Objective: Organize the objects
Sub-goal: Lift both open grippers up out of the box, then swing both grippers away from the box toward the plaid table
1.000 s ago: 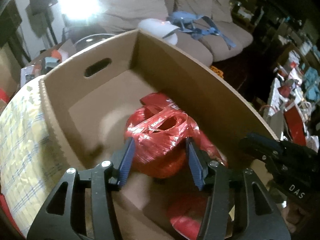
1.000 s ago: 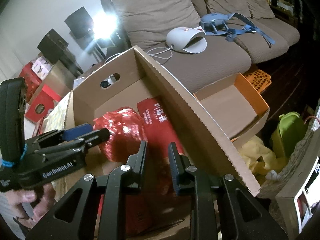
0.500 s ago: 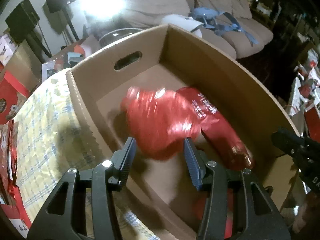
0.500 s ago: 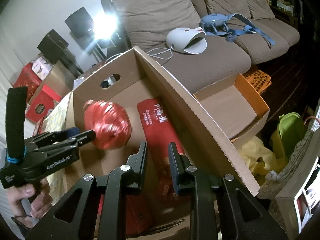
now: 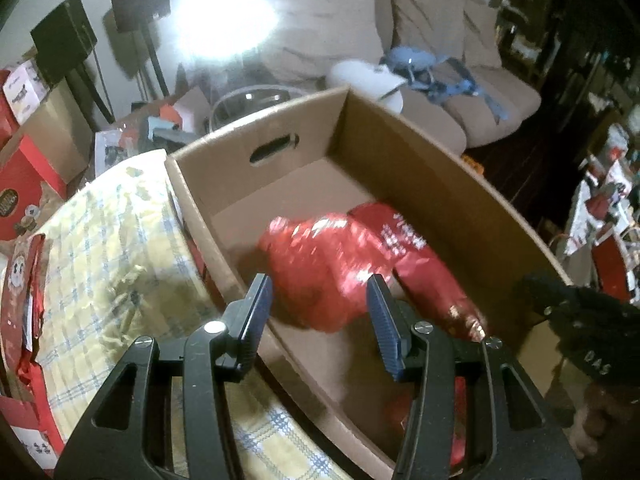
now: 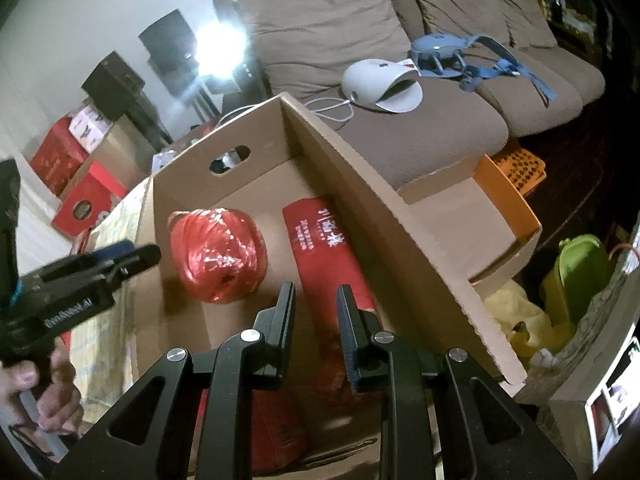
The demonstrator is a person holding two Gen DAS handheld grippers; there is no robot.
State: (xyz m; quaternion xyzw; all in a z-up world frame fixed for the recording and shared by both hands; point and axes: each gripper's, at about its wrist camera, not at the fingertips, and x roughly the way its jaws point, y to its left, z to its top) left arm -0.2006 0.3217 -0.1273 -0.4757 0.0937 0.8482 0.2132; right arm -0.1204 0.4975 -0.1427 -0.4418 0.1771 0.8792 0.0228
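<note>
Two red things lie in the big cardboard box (image 6: 384,216): a long packet (image 6: 328,248) against its right wall and a ball of shiny twine (image 6: 218,254) on the floor left of it. Left tongs (image 5: 318,320) stand half open, clear of the ball and near the box's left wall; right tongs (image 6: 314,332) hang narrow and empty over the packet's near end. To finish cleanly, I would lift the left tongs straight out without catching the cardboard edge. Motion blur smears the ball in the left view, and more red items at the box's near end are cut off.
</note>
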